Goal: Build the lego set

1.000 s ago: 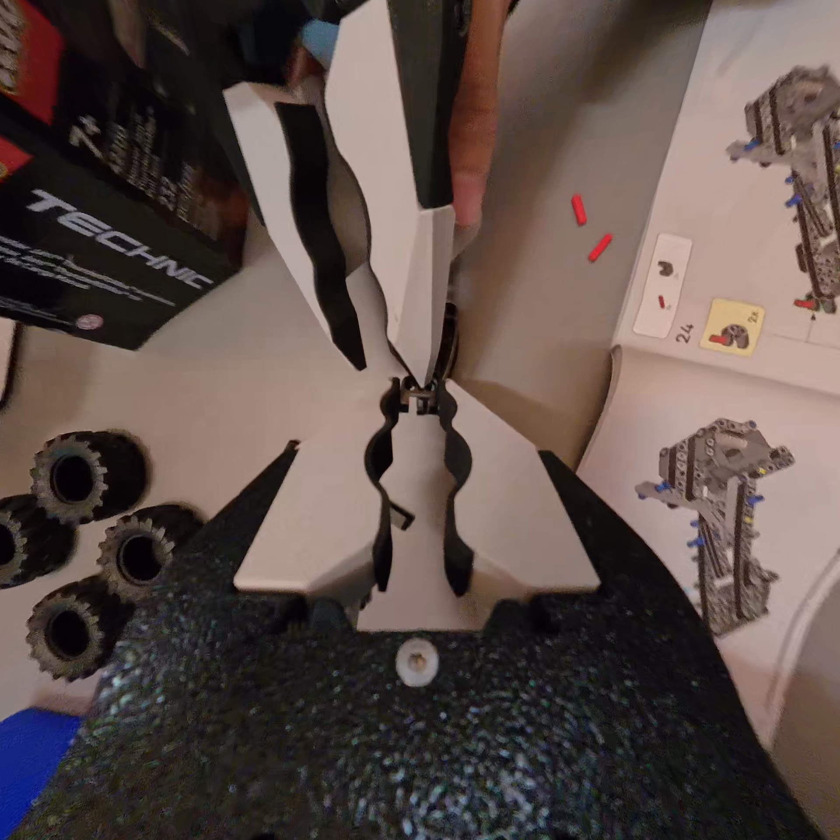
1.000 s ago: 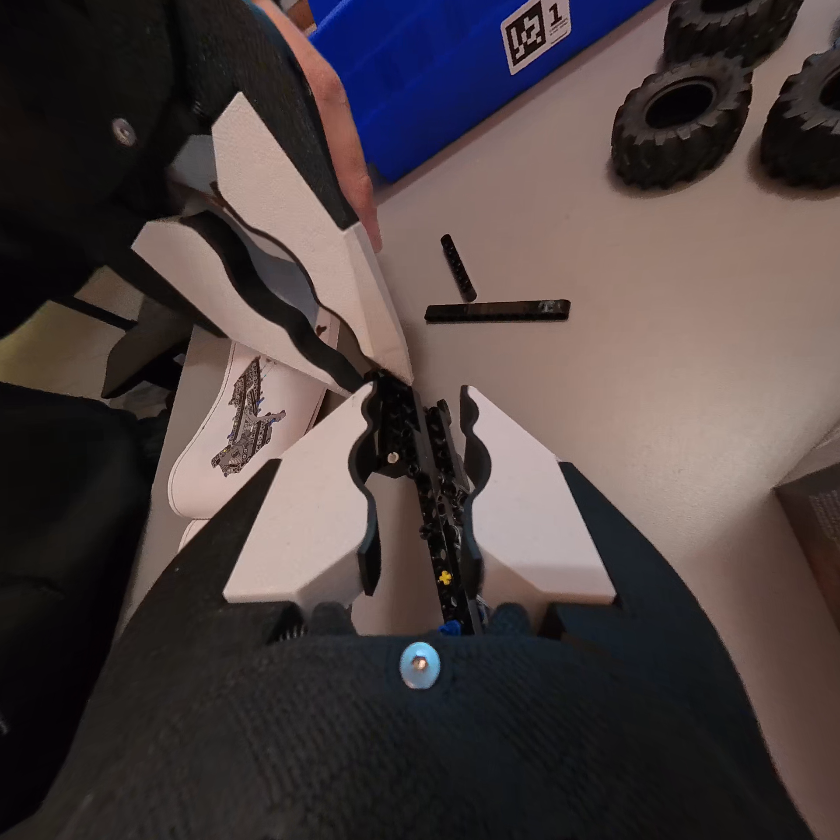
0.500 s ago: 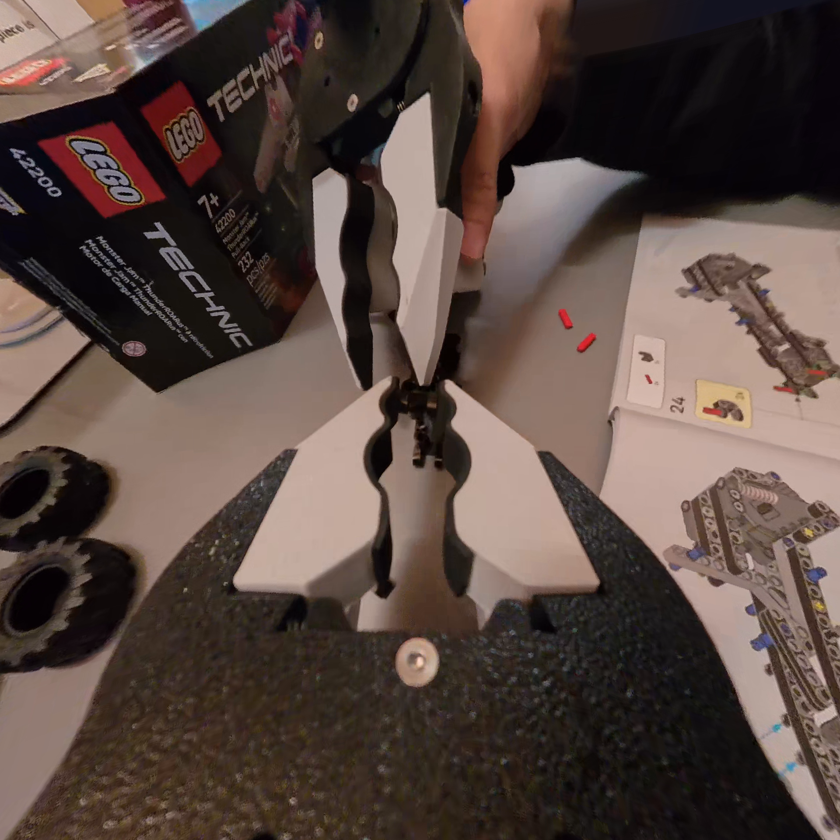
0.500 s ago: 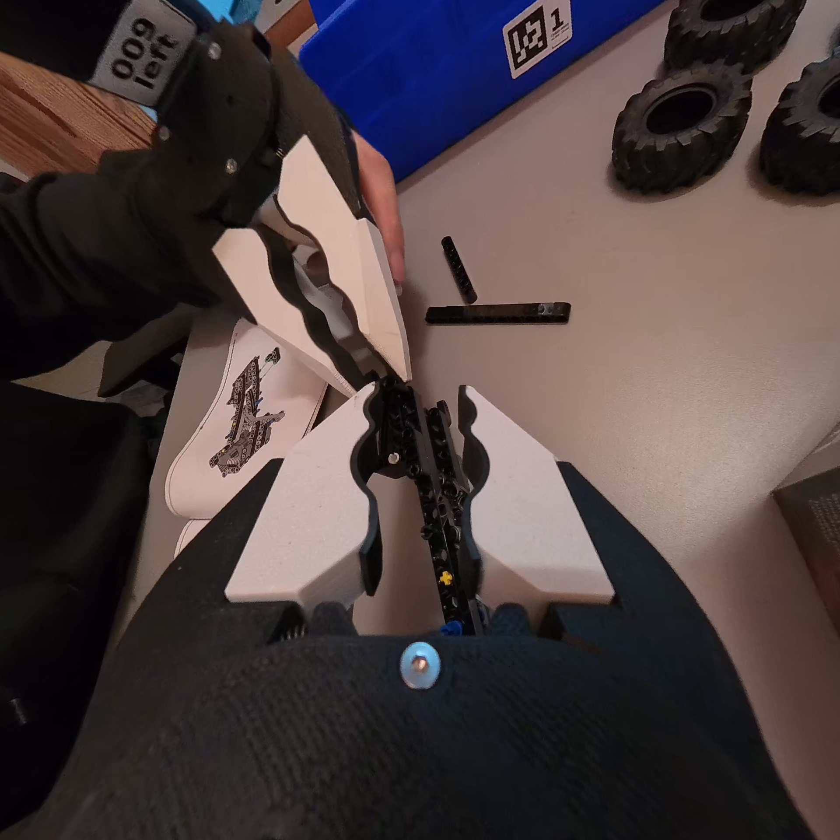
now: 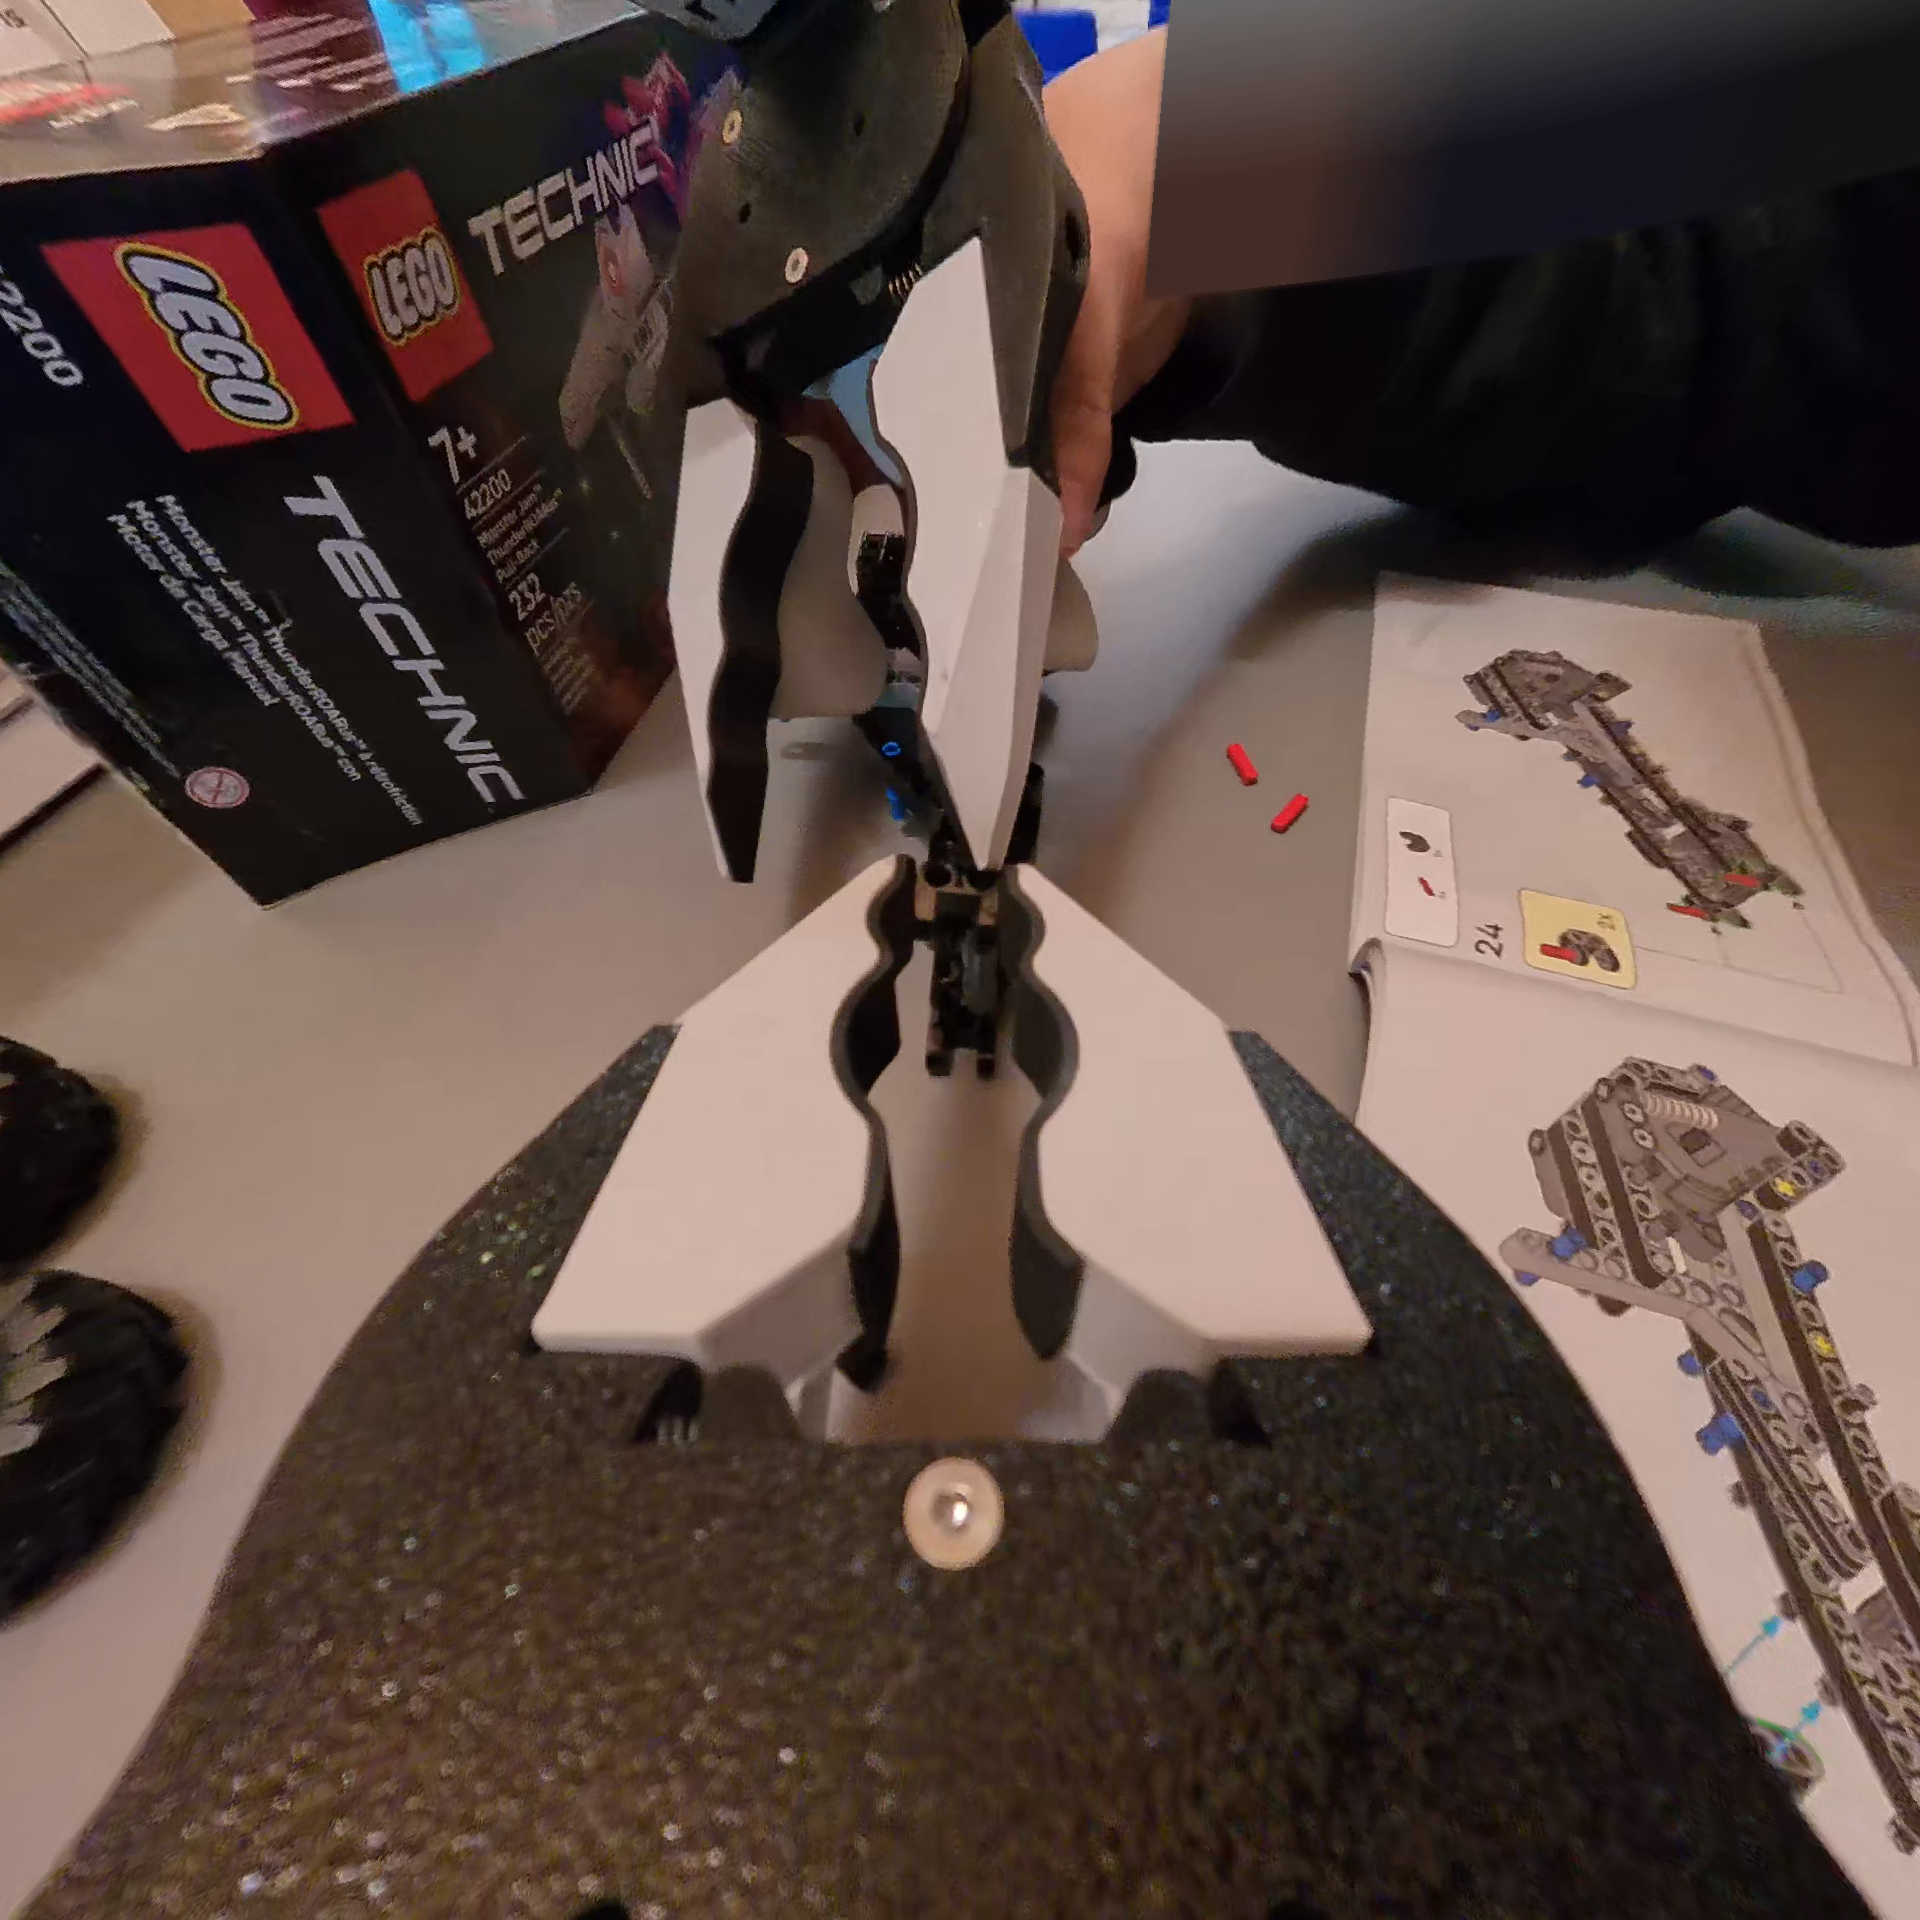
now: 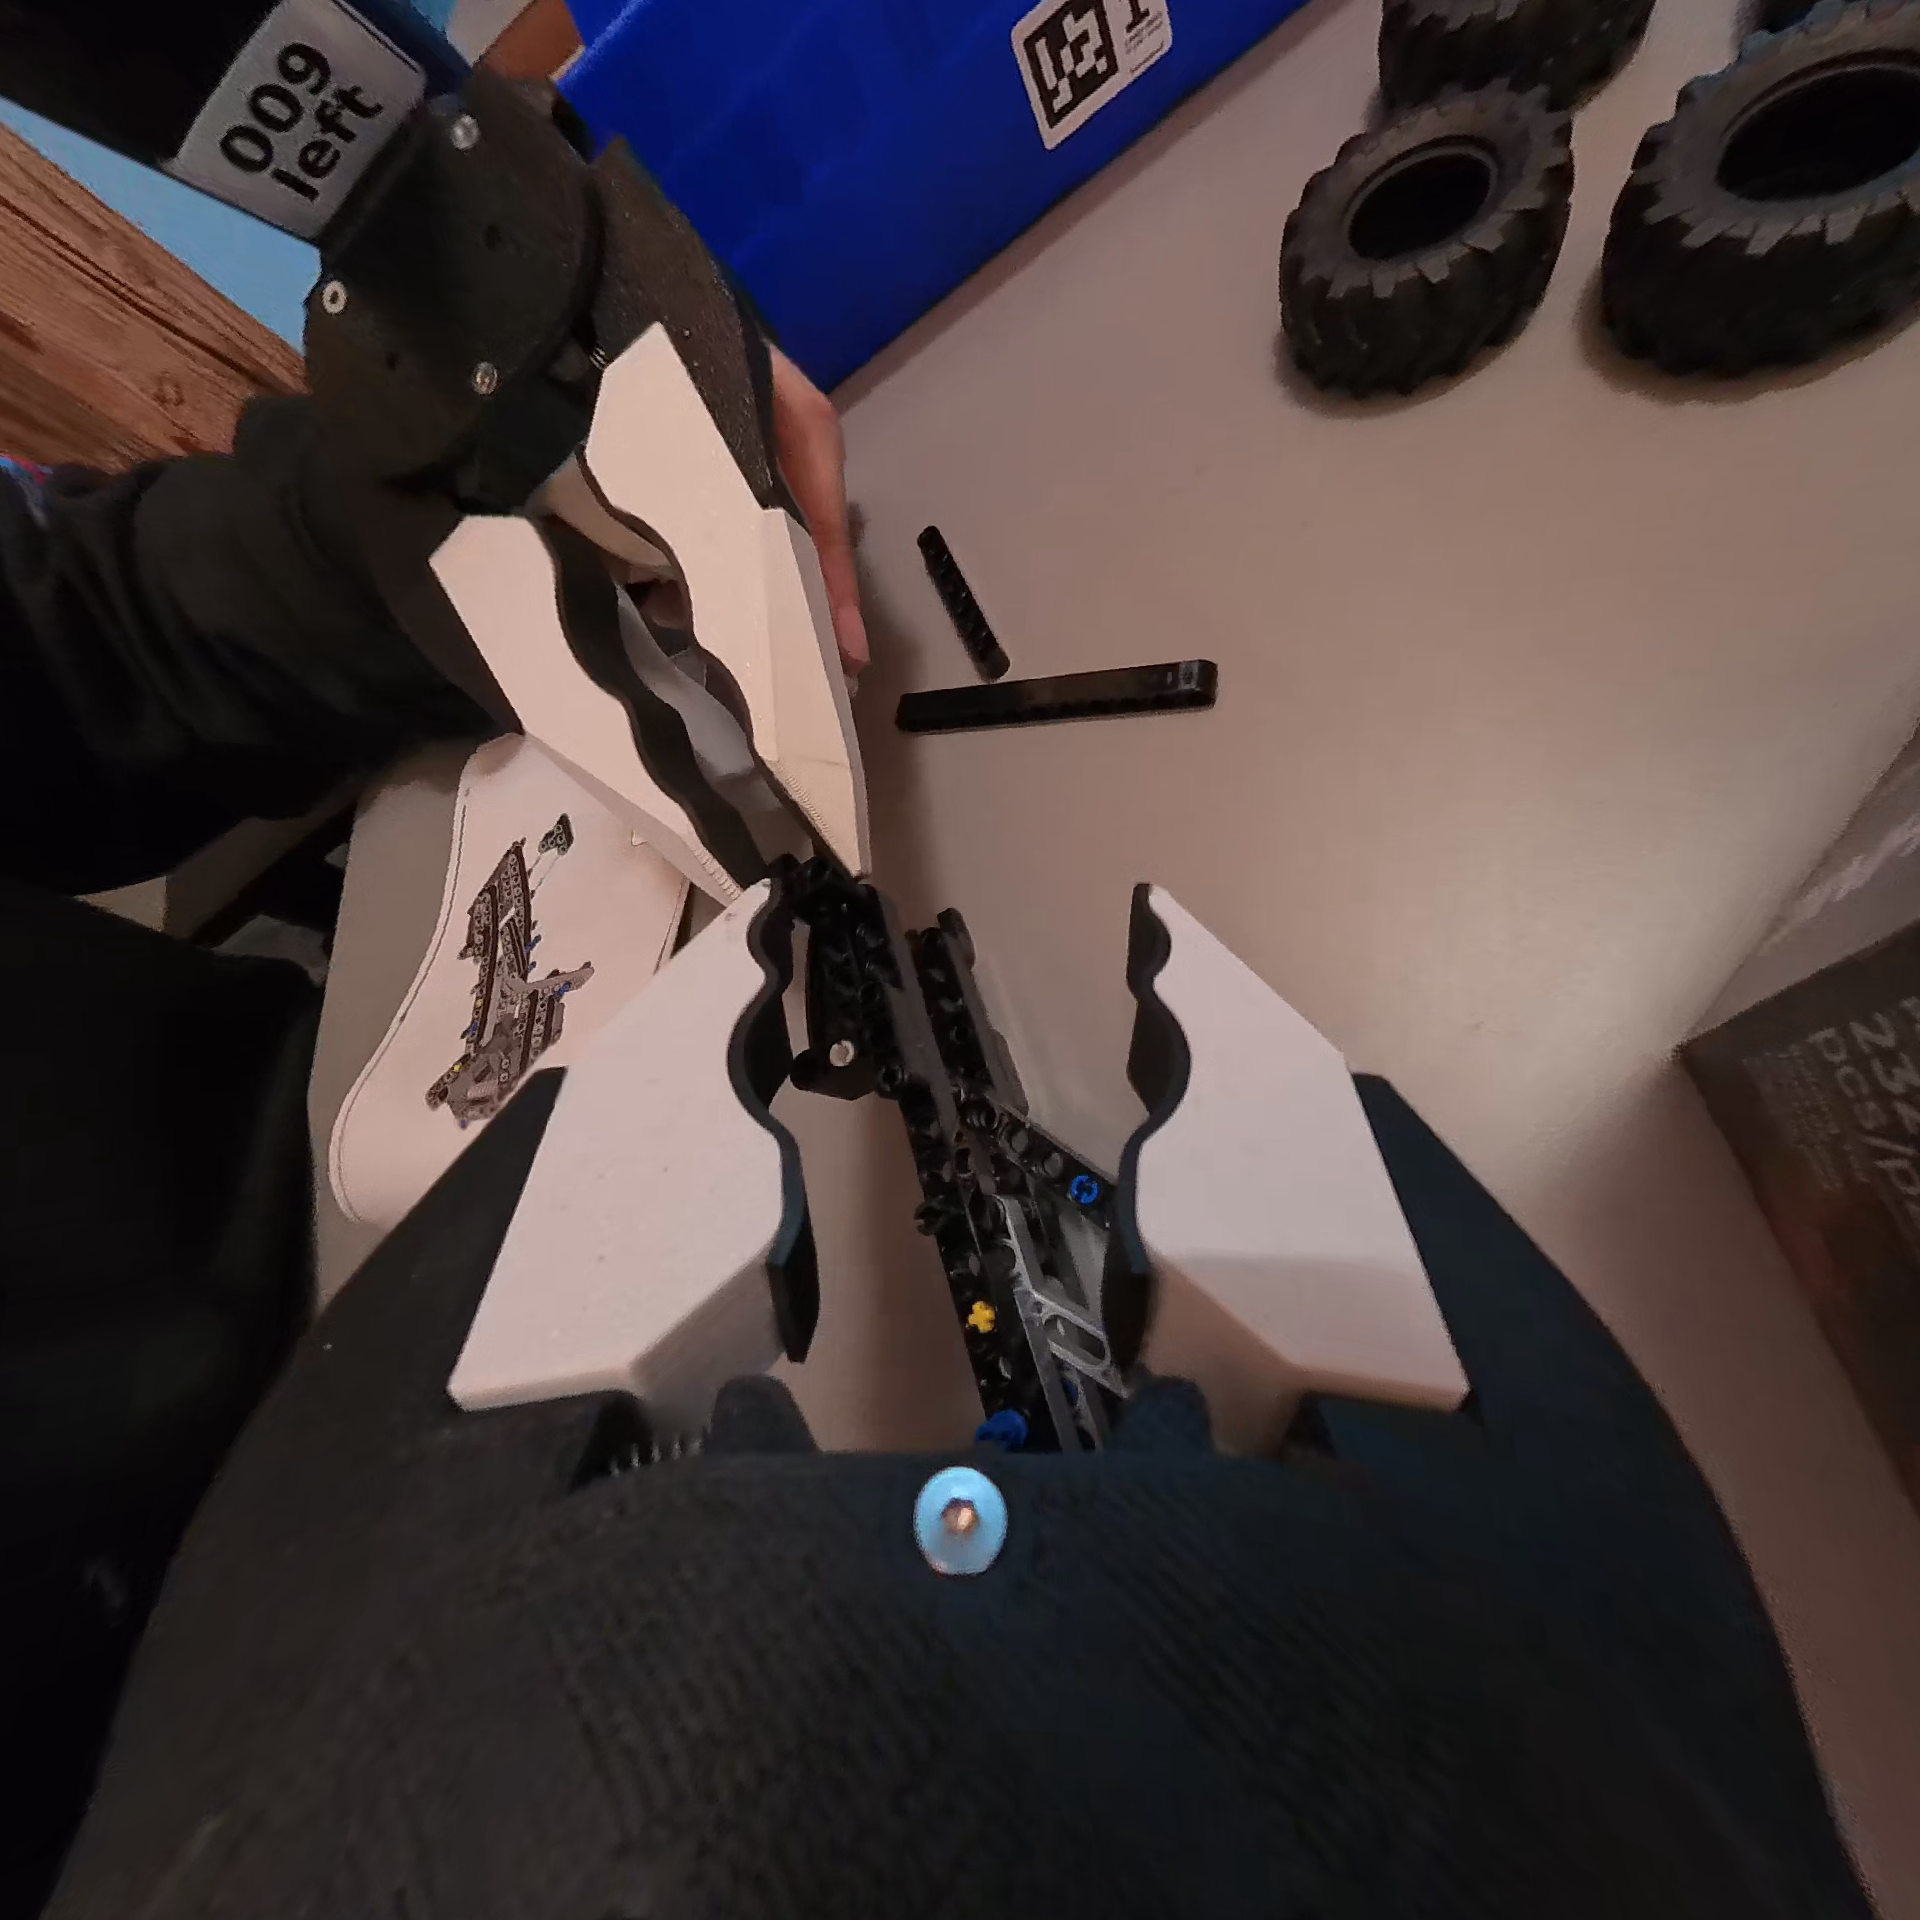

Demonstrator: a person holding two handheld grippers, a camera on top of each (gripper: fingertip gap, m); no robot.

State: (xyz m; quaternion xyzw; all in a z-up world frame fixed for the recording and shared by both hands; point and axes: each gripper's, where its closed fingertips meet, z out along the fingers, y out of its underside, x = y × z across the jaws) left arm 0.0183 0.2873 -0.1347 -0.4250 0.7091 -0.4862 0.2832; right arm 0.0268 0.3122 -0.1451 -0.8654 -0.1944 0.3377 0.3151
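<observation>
A long black Technic chassis assembly (image 6: 956, 1122) with a grey frame, blue pins and a yellow pin runs between the two grippers above the table. My left gripper (image 5: 958, 883) is shut on its near end (image 5: 961, 966). In the right wrist view the left gripper (image 6: 800, 868) pinches the assembly's far end. My right gripper (image 6: 956, 904) is open, its fingers wide apart, with the assembly lying in the gap close to the left finger's tip. In the left wrist view the right gripper (image 5: 862, 831) points down at me, jaws apart.
A black Lego box (image 5: 312, 520) stands at the back left. An open instruction booklet (image 5: 1610, 1039) lies to the right, with two red pins (image 5: 1242, 764) beside it. Two black beams (image 6: 1055, 694), several tyres (image 6: 1423, 229) and a blue bin (image 6: 883, 156) lie beyond.
My right gripper's fingers have spread apart and released the assembly. My left gripper stays shut on its end. The left view has tilted up, showing more of the box.
</observation>
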